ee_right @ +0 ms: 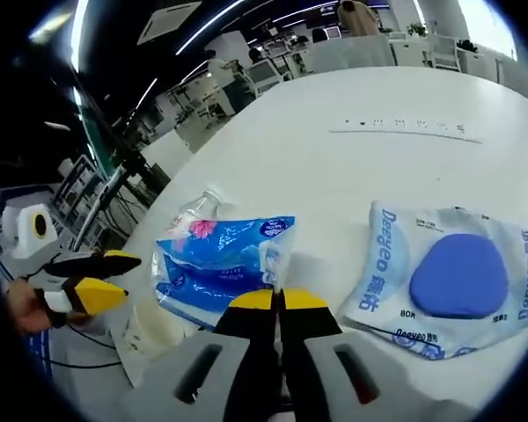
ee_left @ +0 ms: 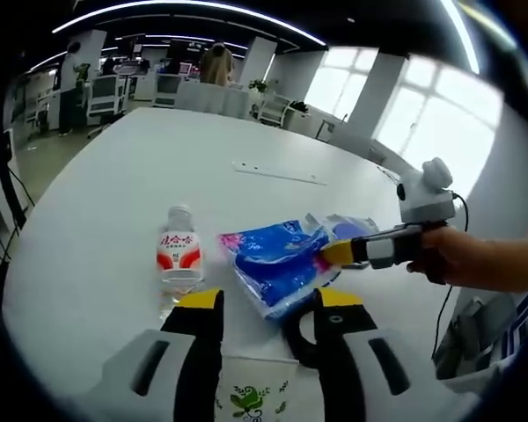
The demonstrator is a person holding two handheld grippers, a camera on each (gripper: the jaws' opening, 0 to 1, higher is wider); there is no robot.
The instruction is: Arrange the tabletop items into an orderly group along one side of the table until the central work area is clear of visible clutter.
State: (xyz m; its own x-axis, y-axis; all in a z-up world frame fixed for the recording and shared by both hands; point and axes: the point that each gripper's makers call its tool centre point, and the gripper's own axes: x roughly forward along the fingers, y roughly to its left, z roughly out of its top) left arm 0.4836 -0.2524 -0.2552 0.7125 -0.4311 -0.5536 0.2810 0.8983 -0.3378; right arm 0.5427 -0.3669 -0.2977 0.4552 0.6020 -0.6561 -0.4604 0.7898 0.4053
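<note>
The white table (ee_left: 114,220) spreads across both views, in a bright open office with desks, chairs and tall windows along the upper edge. A thin white strip (ee_left: 279,173) lies at the upper centre of the left gripper view. A blue printed tissue pack (ee_right: 218,260) lies centre-left in the right gripper view; to its right lies a clear pouch holding a blue oval pad (ee_right: 458,274). A water bottle with a red label (ee_left: 179,255) stands left of the tissue pack. A floral paper cup (ee_left: 251,389) sits between the left gripper's (ee_left: 271,303) spread jaws. The right gripper (ee_right: 280,300) has its jaws pressed together at the tissue pack's edge; whether it pinches the wrapper can't be told.
</note>
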